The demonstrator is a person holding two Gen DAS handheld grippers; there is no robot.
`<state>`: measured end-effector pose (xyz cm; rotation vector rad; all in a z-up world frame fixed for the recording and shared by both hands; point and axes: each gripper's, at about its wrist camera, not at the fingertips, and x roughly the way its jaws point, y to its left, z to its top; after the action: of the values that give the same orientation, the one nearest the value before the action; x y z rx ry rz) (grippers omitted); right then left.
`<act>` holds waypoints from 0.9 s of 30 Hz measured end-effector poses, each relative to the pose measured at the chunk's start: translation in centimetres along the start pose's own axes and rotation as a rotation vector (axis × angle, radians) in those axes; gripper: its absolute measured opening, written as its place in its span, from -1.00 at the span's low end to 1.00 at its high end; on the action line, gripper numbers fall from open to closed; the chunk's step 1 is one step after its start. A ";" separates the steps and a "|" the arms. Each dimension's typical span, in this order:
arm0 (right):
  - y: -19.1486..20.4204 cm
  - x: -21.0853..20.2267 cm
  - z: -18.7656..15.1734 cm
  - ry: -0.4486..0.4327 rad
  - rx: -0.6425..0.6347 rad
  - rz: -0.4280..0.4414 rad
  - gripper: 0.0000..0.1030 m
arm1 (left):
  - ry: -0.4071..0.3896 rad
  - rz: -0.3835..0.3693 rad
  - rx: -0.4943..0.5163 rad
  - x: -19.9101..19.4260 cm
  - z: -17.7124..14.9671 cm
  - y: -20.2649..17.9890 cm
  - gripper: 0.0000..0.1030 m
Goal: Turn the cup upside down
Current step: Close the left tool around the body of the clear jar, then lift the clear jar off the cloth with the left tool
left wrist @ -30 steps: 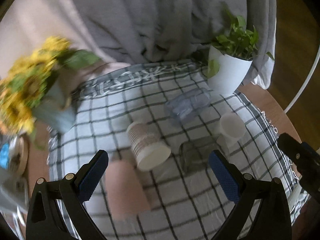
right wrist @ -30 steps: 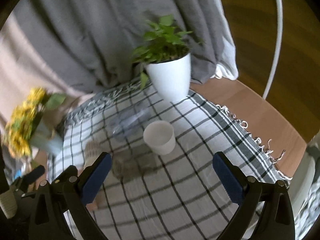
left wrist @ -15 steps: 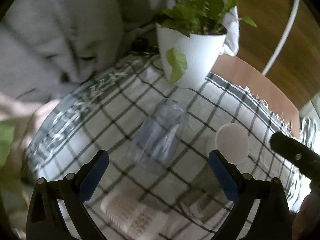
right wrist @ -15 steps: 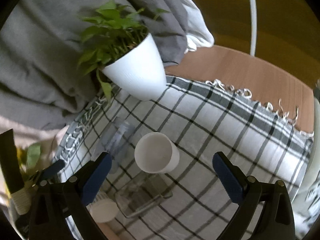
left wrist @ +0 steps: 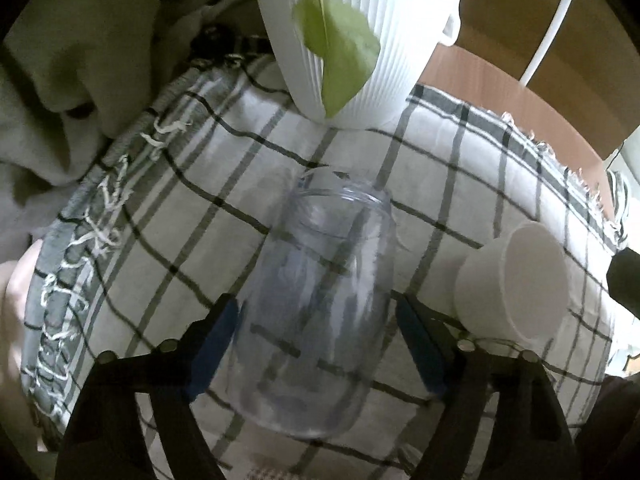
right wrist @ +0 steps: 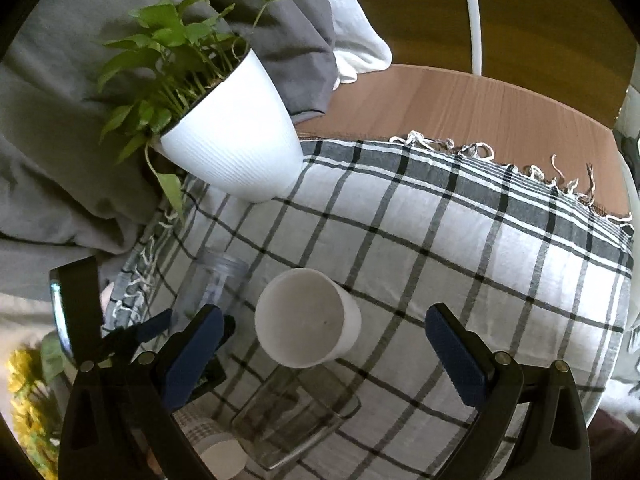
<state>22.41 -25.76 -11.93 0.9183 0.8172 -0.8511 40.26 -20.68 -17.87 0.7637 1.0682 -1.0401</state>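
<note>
Cup (left wrist: 320,312) lies between open left gripper (left wrist: 320,344) fingers.

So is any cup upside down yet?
Not yet. The clear plastic cup lies on its side on the checked cloth, between the open left claw fingers, not gripped. The white paper cup lies sideways before the open right claw. Gripping and flipping remain.
</note>
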 end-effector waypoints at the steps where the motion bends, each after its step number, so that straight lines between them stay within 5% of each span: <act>1: 0.0 0.2 0.0 0.004 0.000 -0.004 0.97 | 0.002 0.003 0.003 0.3 0.1 0.0 0.51; 20: -0.2 1.6 0.4 0.017 -0.009 -0.044 0.97 | 0.062 -0.029 -0.059 3.2 1.5 -0.5 0.39; 27: -0.3 0.7 0.7 -0.032 -0.042 -0.036 0.97 | -0.002 -0.007 -0.112 1.2 1.4 -0.1 0.39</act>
<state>22.62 -26.70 -12.31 0.8528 0.8235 -0.8750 40.78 -22.38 -18.59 0.6688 1.1185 -0.9777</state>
